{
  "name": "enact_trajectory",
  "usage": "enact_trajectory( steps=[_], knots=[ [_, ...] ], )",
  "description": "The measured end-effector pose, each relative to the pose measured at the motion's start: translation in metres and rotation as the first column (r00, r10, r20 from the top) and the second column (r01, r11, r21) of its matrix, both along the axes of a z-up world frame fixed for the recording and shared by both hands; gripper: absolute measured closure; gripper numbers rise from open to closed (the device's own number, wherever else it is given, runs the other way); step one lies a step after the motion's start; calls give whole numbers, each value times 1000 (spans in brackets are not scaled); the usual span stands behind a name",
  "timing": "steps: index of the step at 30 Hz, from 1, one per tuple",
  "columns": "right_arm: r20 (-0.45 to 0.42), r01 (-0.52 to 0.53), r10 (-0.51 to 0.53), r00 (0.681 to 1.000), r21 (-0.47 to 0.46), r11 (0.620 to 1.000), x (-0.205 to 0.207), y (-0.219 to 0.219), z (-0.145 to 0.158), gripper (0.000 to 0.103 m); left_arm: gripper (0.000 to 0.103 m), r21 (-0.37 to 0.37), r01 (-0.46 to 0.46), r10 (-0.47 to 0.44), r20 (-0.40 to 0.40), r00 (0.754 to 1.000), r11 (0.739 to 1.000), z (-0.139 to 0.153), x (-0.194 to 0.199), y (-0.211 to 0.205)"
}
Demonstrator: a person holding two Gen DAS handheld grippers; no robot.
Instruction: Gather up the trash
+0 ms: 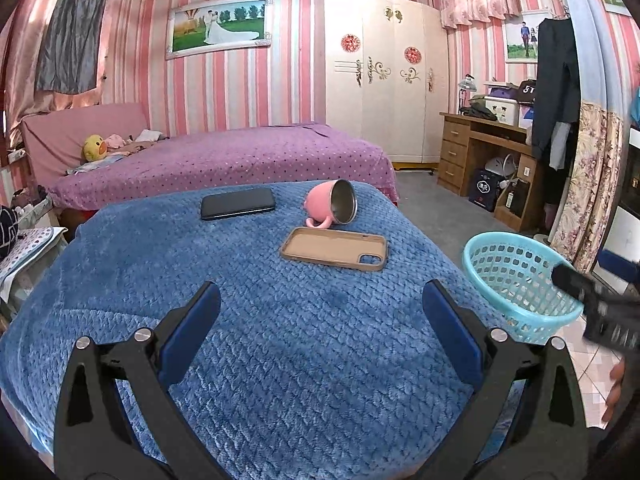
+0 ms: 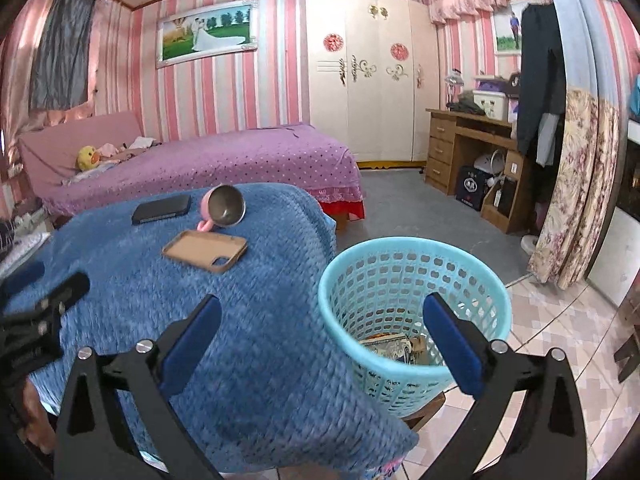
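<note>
Trash point(image 2: 400, 346), a small heap of crumpled paper and packaging, is lying at the bottom of the turquoise plastic basket point(image 2: 416, 248), which is standing just off the corner of the surface at about 3 o'clock from my left tongs point(image 1: 320, 322). I am holding my left tongs wide apart, blue pads point(image 1: 450, 312) spread with nothing between them, hovering above the blue quilted blanket point(image 1: 248, 320) that is covering the surface. My right tongs point(image 2: 322, 324) are also gaping wide and gripping nothing; one pad is hanging over the blanket's edge and the other is hanging over the basket's mouth.

Ahead of my left tongs at 12 o'clock, a tan phone case point(image 1: 334, 248) is lying flat with its inner side up. Just beyond it, at about 1 o'clock, a pink mug point(image 1: 332, 202) is lying tipped on its side, its steel-lined opening facing toward me and its handle touching the blanket near the case. At 11 o'clock, near the far edge, a black phone point(image 1: 238, 203) is lying flat, well apart from the case.

Beyond the surface a bed with a purple dotted cover point(image 1: 240, 156) is stretching along the striped wall, with a yellow duck plush point(image 1: 94, 147) sitting at its head. At 2 o'clock, a wooden desk point(image 1: 476, 148) is standing beside the white wardrobe point(image 1: 380, 72).
</note>
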State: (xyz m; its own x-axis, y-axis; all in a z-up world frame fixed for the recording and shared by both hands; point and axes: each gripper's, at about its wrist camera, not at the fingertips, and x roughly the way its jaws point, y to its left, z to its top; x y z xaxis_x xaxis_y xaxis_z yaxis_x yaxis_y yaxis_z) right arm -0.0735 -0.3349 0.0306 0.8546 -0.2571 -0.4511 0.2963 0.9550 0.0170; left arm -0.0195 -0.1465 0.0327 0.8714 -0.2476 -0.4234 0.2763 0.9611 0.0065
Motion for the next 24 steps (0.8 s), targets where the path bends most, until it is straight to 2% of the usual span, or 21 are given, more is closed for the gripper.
enact_trajectory(
  steps=[7, 24],
  knots=[
    [19, -10, 11, 1000, -53, 999, -2, 17, 3, 5, 6, -3, -2, 2, 24, 1000, 1000, -2, -2, 8],
    [34, -3, 5, 999, -78, 997, 0, 24, 4, 5, 6, -10, -17, 17, 39, 999, 1000, -3, 2, 18]
  ],
)
